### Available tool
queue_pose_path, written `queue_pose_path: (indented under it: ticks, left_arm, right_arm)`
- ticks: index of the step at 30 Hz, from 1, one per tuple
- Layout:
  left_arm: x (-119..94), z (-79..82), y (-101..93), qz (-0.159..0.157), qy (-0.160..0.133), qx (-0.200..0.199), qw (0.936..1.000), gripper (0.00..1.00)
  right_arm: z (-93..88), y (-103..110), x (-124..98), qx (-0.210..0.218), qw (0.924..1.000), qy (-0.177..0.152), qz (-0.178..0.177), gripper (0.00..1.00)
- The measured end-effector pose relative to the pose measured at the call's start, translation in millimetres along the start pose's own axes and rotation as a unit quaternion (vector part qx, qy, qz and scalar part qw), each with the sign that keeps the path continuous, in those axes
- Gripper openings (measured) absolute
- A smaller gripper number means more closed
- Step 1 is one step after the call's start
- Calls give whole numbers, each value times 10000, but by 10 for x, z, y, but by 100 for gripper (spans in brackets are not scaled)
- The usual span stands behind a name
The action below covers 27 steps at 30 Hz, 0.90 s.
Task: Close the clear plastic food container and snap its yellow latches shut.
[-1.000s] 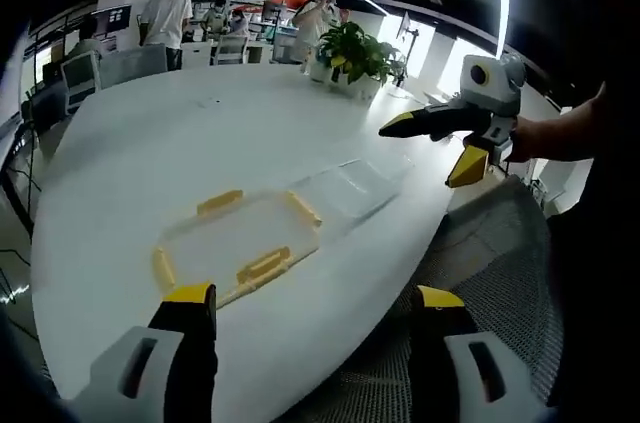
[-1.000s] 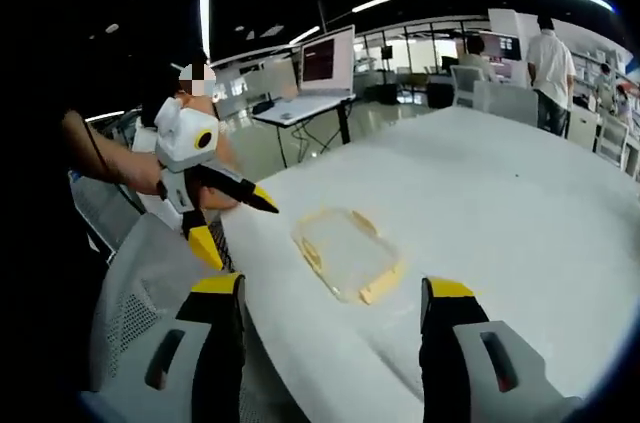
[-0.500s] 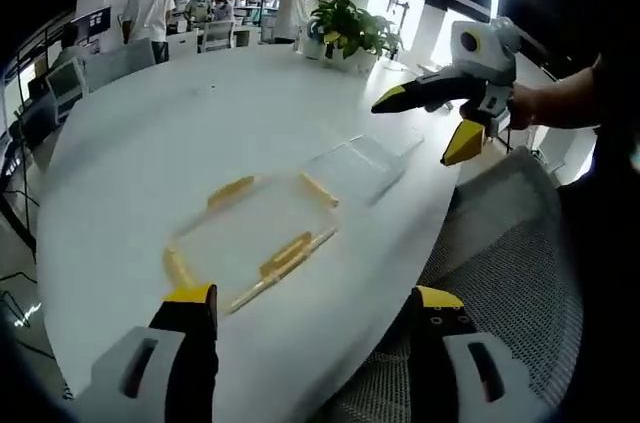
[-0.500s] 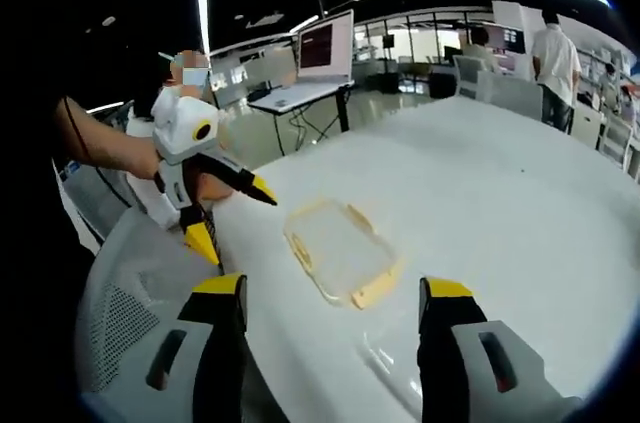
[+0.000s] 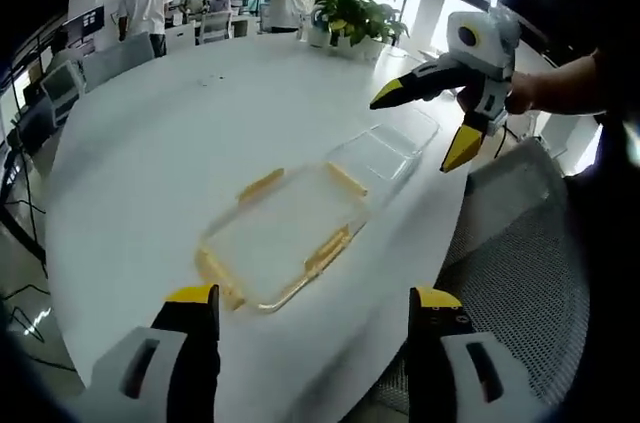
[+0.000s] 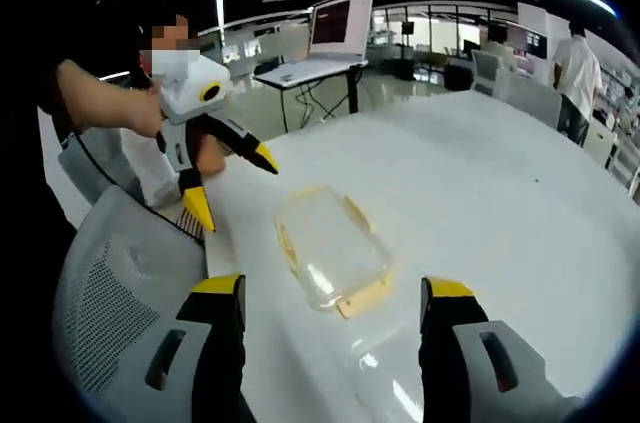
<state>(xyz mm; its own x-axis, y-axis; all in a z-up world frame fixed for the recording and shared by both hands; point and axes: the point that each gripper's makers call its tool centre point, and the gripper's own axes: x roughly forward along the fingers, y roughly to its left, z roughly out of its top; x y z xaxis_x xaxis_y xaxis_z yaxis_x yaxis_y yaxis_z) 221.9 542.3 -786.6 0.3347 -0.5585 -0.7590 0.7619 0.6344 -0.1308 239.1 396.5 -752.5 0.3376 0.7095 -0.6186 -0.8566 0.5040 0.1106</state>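
in my left gripper view the left gripper (image 5: 312, 311) hangs above the near edge of the white table (image 5: 150, 133), its two yellow-tipped jaws spread wide with nothing between them. just beyond the jaws lies the clear plastic food container (image 5: 285, 231), flat on the tabletop near the edge, with yellow latches (image 5: 260, 184) showing along its sides. next to it, further along the table edge, sits a second clear piece, the lid (image 5: 388, 152), lying apart from the latched piece or just touching its end; i cannot tell which. the right gripper (image 5: 432, 123) comes in from the right of this view, held in a hand (image 5: 525, 95), jaws parted and empty, hovering over the lid's far end without touching it. a mesh office chair (image 5: 515, 243) stands just beside the table. a potted plant (image 5: 355, 21) sits at the far end of the table, and people stand beyond it.

in my right gripper view the right gripper's own jaws rise wide apart and empty over the table (image 6: 500, 173), with the container (image 6: 330, 248) lying ahead between them. the left gripper (image 6: 225, 183) shows at the left of it, open, over the table edge and clear of the container. a monitor (image 6: 340, 23) stands on a desk behind.
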Motion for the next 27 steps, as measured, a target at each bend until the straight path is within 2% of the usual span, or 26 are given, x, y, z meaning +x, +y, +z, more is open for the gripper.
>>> queue_pose_path:
  ticks: [5,13,16,19,27]
  left_arm:
    - [38,-24,119,-49,184,130,9997,72]
    - [89,-7,227,-89,267,149,9995,72]
    - [109,-50,266,-160,429,331,9984,72]
    - [120,-59,306,-286,490,284,9980,70]
    - [166,-55,432,-327,712,572,9953,68]
  right_arm:
    - [-24,-57,80,6,9999,143,-20,66]
    - [-66,-94,186,-136,9993,334,-13,67]
    - [-80,-123,215,-230,9988,428,-34,68]
    - [-99,-135,250,-131,9985,530,20,70]
    - [-175,-183,317,-391,9960,799,20,66]
